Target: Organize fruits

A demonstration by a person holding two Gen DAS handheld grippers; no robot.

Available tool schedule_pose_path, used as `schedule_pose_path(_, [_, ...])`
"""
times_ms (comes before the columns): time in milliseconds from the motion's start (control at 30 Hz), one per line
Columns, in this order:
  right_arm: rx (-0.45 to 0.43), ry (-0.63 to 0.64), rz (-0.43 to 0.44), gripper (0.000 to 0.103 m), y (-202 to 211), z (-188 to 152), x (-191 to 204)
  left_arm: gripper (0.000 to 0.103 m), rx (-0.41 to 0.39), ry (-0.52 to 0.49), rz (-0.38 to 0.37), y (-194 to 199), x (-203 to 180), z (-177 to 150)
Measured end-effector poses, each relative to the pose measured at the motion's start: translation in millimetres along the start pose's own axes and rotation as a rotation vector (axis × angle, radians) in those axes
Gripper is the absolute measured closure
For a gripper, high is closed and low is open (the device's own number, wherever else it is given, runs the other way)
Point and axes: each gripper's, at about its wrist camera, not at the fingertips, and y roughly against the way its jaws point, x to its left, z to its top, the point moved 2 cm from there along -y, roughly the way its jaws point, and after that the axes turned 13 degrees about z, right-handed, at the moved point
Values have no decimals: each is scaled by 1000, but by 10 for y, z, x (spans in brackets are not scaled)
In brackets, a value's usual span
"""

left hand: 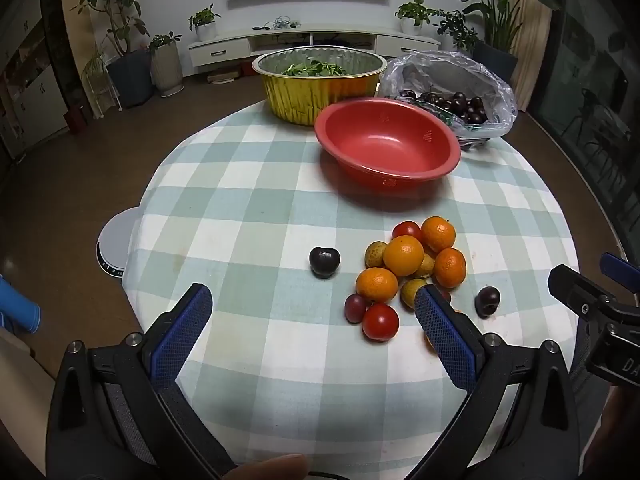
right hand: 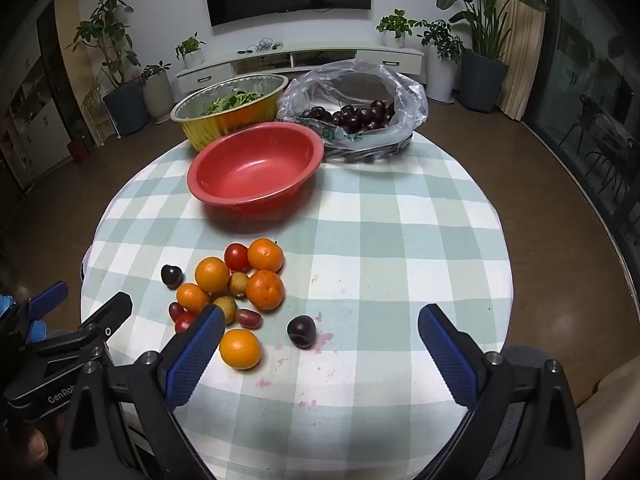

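Observation:
A pile of small oranges (left hand: 403, 255) (right hand: 264, 289), cherry tomatoes (left hand: 380, 321) (right hand: 236, 257) and yellow-green fruits lies on the checked tablecloth. One dark cherry (left hand: 324, 262) (right hand: 171, 276) sits left of the pile, another (left hand: 487, 301) (right hand: 302, 331) to its right. One orange (right hand: 240, 349) lies apart at the front. An empty red bowl (left hand: 387, 142) (right hand: 256, 166) stands behind. My left gripper (left hand: 312, 300) is open and empty, hovering before the pile. My right gripper (right hand: 322, 320) is open and empty, near the right cherry.
A gold foil bowl of greens (left hand: 320, 80) (right hand: 230, 110) and a plastic bag of cherries (left hand: 452, 92) (right hand: 352, 112) stand at the table's back. The round table (left hand: 248, 208) (right hand: 400, 220) drops off to the floor all around. Pink juice stains (right hand: 320, 338) mark the cloth.

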Motion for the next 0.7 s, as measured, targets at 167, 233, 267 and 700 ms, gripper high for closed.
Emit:
schedule_pose_path(167, [4, -2, 2, 4, -15, 6, -2, 0, -11, -2, 9, 12, -24, 6])
schedule_pose_path(233, [5, -2, 2, 4, -23, 7, -4, 0, -10, 0, 9, 15, -36, 16])
schedule_pose_path(267, [5, -2, 1, 4, -30, 8, -4, 0, -10, 0, 10, 17, -41, 21])
schedule_pose_path(700, [15, 0, -1, 4, -77, -14, 12, 0, -11, -5, 9, 9, -13, -2])
